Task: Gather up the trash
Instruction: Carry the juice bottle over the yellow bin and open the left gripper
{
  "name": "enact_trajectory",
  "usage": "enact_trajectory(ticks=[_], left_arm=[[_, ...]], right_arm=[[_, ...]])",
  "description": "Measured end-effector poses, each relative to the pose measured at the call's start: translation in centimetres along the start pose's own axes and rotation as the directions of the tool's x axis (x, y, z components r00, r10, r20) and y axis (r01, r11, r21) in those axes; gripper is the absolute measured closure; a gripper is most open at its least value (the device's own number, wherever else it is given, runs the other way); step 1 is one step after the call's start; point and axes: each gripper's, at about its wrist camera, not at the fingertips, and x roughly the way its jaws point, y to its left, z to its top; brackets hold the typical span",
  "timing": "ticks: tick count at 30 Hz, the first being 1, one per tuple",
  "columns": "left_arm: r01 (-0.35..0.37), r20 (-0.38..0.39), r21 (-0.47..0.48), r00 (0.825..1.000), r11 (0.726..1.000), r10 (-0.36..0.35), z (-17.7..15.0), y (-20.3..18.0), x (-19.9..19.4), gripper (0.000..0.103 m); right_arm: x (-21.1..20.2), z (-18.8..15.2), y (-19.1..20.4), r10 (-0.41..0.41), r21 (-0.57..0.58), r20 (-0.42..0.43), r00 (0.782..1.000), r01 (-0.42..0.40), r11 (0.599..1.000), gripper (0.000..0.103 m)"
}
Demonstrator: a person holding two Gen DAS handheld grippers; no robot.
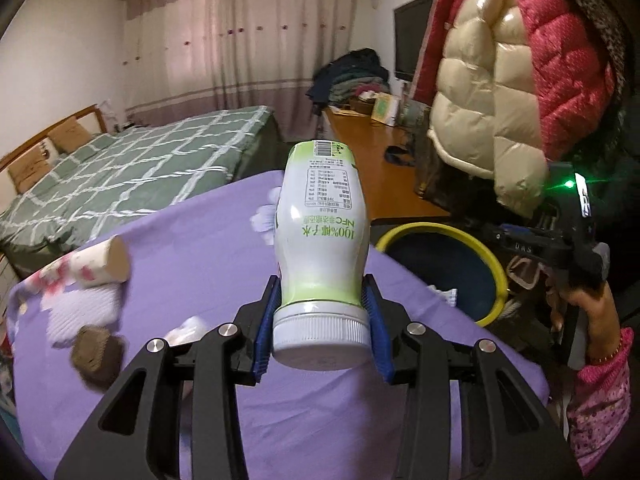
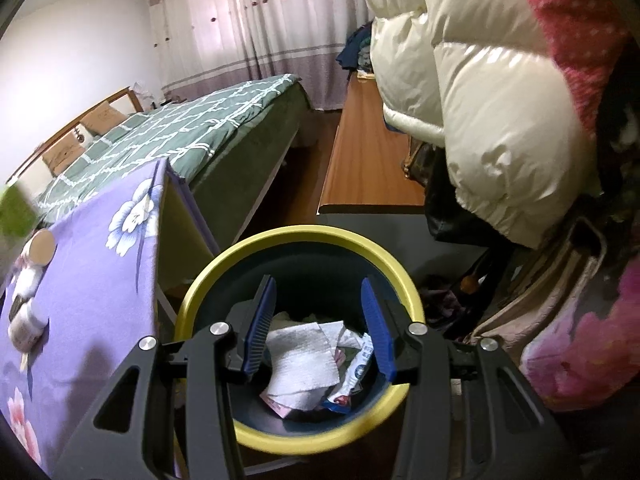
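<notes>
My left gripper point(image 1: 322, 316) is shut on a white and green coconut-water bottle point(image 1: 322, 240), gripped near its white cap, held above the purple flowered tablecloth point(image 1: 200, 248). The yellow-rimmed dark bin point(image 1: 476, 244) stands past the table's right edge. My right gripper point(image 2: 318, 328) is open and empty right above the bin point(image 2: 392, 268), which holds a white paper towel point(image 2: 300, 364) and a wrapper point(image 2: 352, 380). A paper cup point(image 1: 104, 262) and a brown muffin case point(image 1: 94, 350) lie on the table at the left.
Small trash items point(image 2: 28, 312) lie on the tablecloth point(image 2: 100, 280). A green checked bed point(image 1: 132, 172) is behind the table. A wooden bench point(image 1: 368, 160) and hanging puffy coats point(image 1: 500, 80) are at the right. Bags point(image 2: 540, 300) lie beside the bin.
</notes>
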Motion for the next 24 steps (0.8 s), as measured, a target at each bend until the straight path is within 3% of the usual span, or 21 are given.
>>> enact_trajectory(ticks=[12,18,24], left_arm=[[0.181,-0.076,0.132,0.982,0.975,-0.172,4.0,-10.8,8.1,0.062],[0.220,-0.147,0.177,0.970,0.959,-0.196,4.2,-15.0,12.1,0.062],[0.232,-0.189,0.186,0.962,0.955,-0.197,4.4,-16.9,14.8,0.062]], right_arm=[[-5.4,-3.5,-4.3,-0.046,0.018,0.057,0.997,0.045,0.999,0.060],[-5.0,-4.5,-6.2,-0.055,0.057,0.033,0.998,0.053,0.997,0.060],[-4.7,-4.9,-7.6,-0.058,0.089,0.024,0.998,0.056,0.994,0.060]])
